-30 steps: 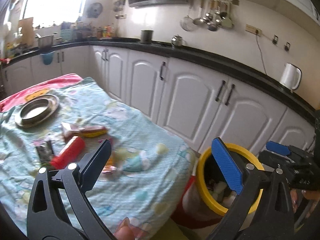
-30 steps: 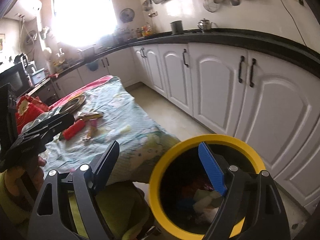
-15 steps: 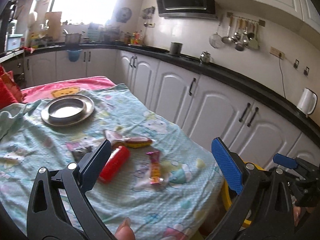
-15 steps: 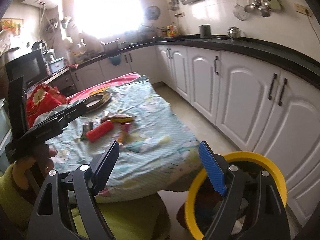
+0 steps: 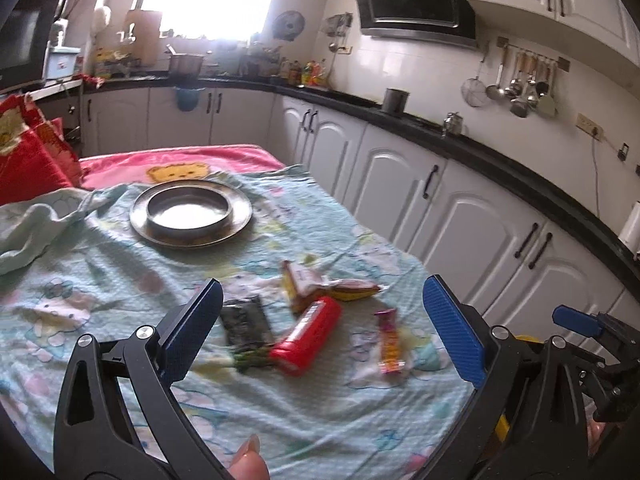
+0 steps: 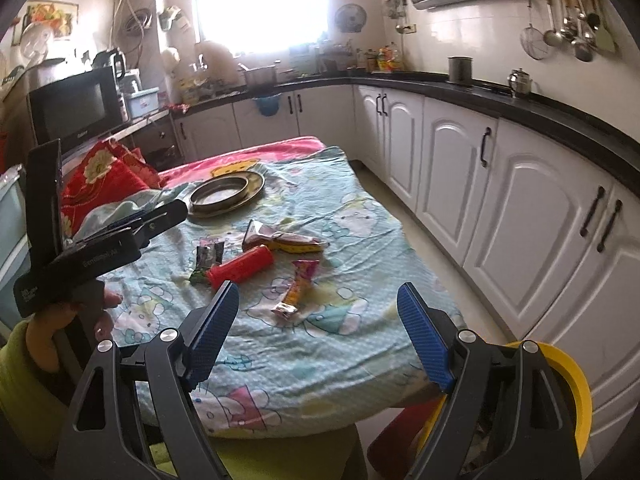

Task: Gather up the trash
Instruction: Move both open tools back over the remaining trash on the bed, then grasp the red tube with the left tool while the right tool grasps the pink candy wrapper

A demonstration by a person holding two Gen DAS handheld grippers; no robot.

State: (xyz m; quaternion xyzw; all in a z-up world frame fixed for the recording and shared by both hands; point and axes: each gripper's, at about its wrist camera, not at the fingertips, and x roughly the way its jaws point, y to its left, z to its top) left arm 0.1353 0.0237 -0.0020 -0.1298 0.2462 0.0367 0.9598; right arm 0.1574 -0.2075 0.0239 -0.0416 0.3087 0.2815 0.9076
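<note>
**Inspector A:** State of the claws?

**Inspector B:** The left claw (image 5: 320, 328) stands with its jaws wide apart and nothing between the blue pads. The right claw (image 6: 316, 334) is likewise spread, with nothing gripped. Both hang over the near edge of the bench (image 6: 360, 216), which is covered by a pale blue cartoon-print cloth.

**Inspector A:** And the trash?

**Inspector B:** All of it lies in a loose cluster toward the middle of the bench, nearer the near edge than the far one. A red tube (image 5: 307, 335) lies at a slant. A dark foil packet (image 5: 244, 322) lies just beside its left flank, with a small green scrap (image 5: 250, 358) at the tube's lower end. A yellow snack wrapper (image 5: 320, 284) lies just beyond the tube, touching or nearly touching its upper end. A pink and yellow candy wrapper (image 5: 389, 340) lies apart to the right, toward the bench's right edge.

**Inspector A:** Anything else on the surface?

**Inspector B:** A round steel plate (image 5: 191, 213) sits toward the far end, well apart from the trash. A yellow-rimmed bin (image 6: 568, 384) stands on the floor off the near right corner; its contents cannot be made out.
</note>
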